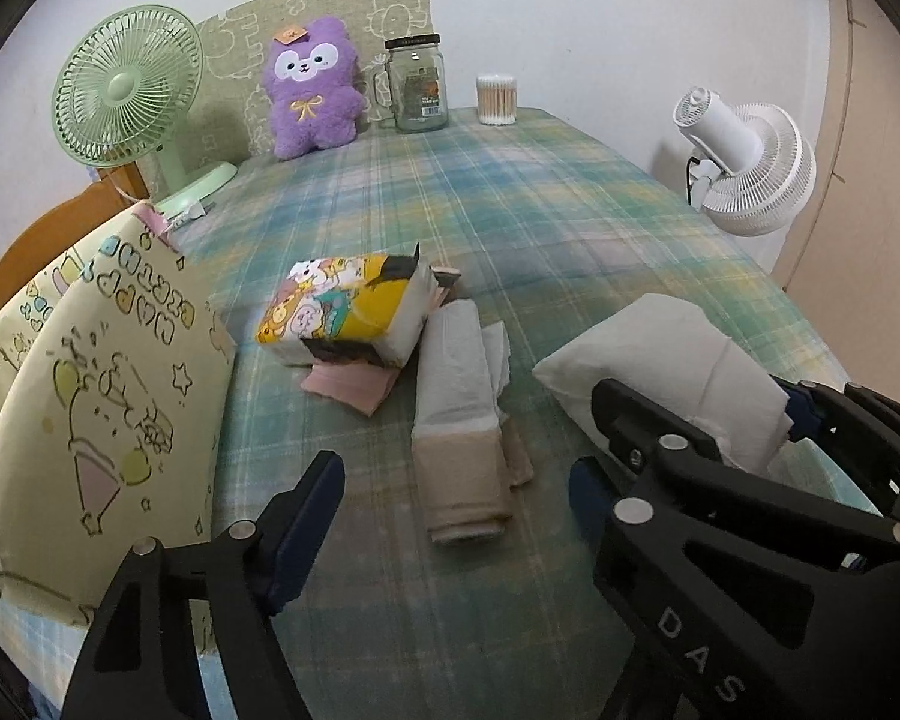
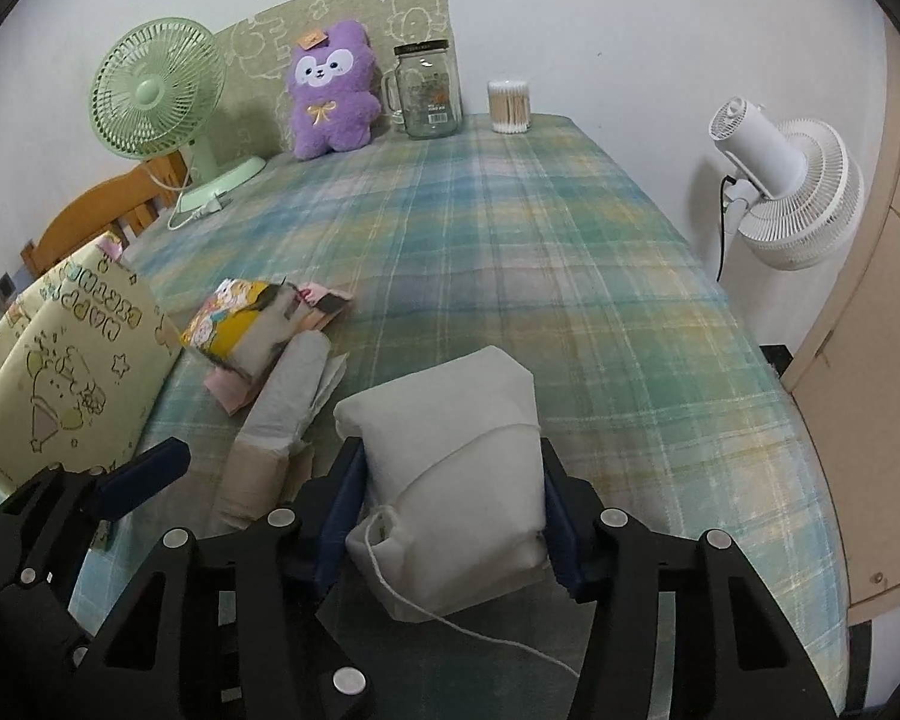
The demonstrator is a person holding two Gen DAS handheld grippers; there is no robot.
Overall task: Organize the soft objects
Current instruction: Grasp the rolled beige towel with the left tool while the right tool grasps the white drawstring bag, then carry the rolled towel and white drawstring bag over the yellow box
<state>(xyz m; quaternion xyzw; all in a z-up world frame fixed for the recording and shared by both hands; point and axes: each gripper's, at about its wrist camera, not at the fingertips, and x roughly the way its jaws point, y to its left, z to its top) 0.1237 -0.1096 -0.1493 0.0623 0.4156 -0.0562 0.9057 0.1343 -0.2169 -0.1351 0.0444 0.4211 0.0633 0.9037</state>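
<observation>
My right gripper (image 2: 450, 516) is shut on a white cloth pouch (image 2: 456, 468) with a drawstring, held just above the plaid bedspread; the pouch also shows in the left wrist view (image 1: 660, 372). My left gripper (image 1: 456, 510) is open and empty, its fingers either side of a rolled white and beige cloth (image 1: 459, 420) lying on the bed. A yellow cartoon tissue pack (image 1: 342, 312) rests on a pink cloth (image 1: 348, 387) beside the roll. A purple plush toy (image 1: 312, 90) sits at the far end.
A pale yellow printed cushion (image 1: 90, 420) stands at the left. A green fan (image 1: 126, 96), a glass jar (image 1: 417, 84) and a cotton swab tub (image 1: 497, 99) line the far end. A white fan (image 1: 750, 168) stands off the right side.
</observation>
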